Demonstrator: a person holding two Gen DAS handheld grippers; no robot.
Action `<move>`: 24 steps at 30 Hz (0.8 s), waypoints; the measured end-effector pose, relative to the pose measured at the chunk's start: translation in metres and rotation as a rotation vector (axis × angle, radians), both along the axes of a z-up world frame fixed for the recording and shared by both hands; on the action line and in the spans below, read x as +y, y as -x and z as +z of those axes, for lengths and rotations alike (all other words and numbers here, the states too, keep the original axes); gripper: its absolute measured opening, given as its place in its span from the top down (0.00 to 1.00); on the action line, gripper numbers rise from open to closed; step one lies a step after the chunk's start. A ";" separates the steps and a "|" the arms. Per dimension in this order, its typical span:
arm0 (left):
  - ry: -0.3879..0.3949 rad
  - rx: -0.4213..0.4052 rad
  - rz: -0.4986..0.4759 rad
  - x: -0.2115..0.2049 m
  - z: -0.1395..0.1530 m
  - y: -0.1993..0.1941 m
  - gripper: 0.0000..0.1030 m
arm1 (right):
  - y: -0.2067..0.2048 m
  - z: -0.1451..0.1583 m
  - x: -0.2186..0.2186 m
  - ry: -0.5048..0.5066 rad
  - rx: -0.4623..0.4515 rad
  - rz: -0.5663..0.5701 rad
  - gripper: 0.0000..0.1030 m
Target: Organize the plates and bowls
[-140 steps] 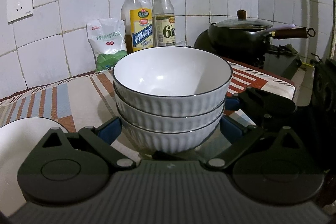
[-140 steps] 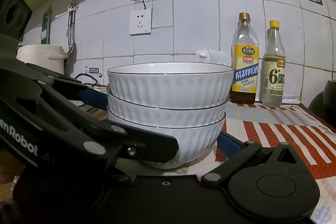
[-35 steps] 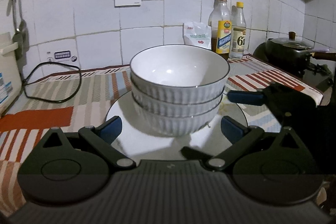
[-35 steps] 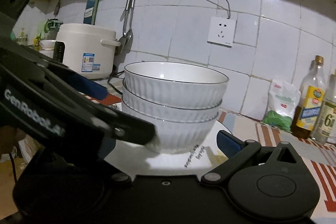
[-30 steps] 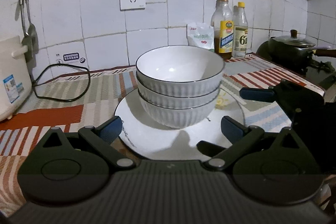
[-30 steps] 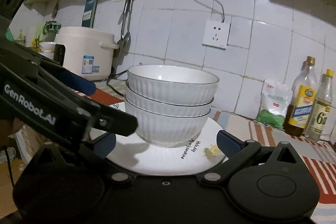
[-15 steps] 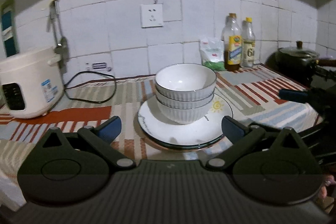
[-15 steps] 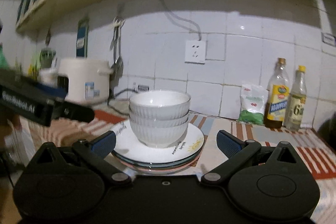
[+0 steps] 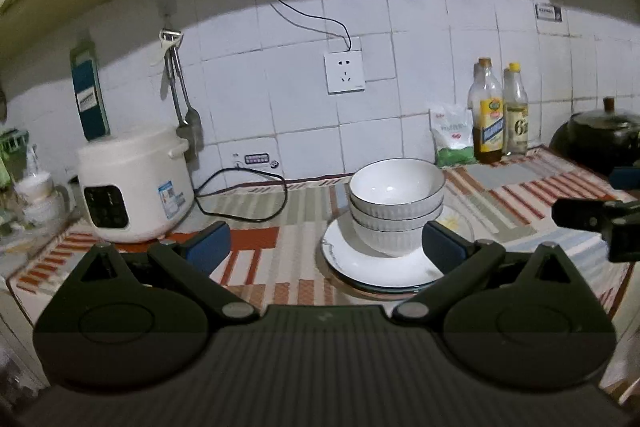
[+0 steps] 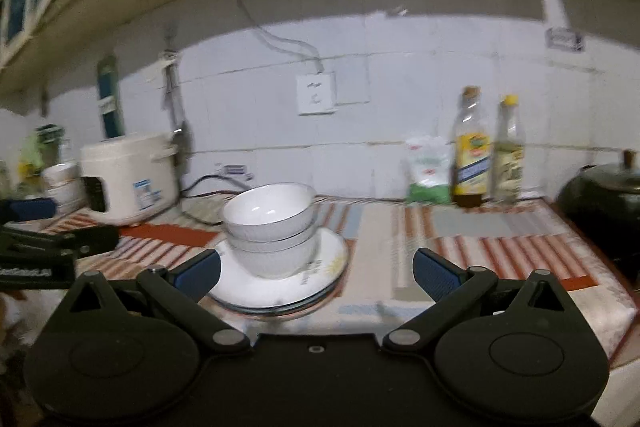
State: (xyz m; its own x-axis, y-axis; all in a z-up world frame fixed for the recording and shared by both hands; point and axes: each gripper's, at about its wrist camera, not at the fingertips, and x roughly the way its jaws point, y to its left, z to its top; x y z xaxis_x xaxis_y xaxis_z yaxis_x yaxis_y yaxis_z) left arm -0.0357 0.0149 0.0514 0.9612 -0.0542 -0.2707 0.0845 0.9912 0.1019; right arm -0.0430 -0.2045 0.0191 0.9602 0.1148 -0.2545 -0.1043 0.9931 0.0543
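1. Three stacked bowls (image 9: 396,205) sit on the plates (image 9: 372,263), at 12 o'clock.
2. Left gripper (image 9: 326,247) and right gripper (image 10: 316,273) gape wide, empty.
3. Judgement: stacking looks finished; retreat straight, avoiding the plates' rim.

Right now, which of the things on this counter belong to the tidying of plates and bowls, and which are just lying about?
Part of the job:
stacked bowls
plates beneath them
left tool, open
right tool, open

Just lying about:
rice cooker
two bottles
green-and-white bag
black pot
wall socket
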 end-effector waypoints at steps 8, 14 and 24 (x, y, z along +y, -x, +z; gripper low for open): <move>0.002 -0.014 0.016 -0.005 -0.014 0.009 0.00 | 0.024 0.002 0.009 0.011 0.015 -0.039 0.00; 0.071 0.005 -0.066 -0.003 -0.026 0.014 0.00 | 0.045 -0.007 0.002 -0.039 -0.078 -0.062 0.00; 0.098 0.025 -0.084 -0.006 -0.042 0.013 0.00 | 0.052 -0.014 0.006 0.058 -0.054 -0.132 0.00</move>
State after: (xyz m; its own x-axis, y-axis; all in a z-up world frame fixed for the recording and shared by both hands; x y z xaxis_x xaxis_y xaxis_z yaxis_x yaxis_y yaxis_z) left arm -0.0484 0.0085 0.0089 0.9450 -0.1621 -0.2841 0.1694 0.9855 0.0012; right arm -0.0950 -0.1990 0.0048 0.9784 -0.0268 -0.2051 0.0262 0.9996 -0.0059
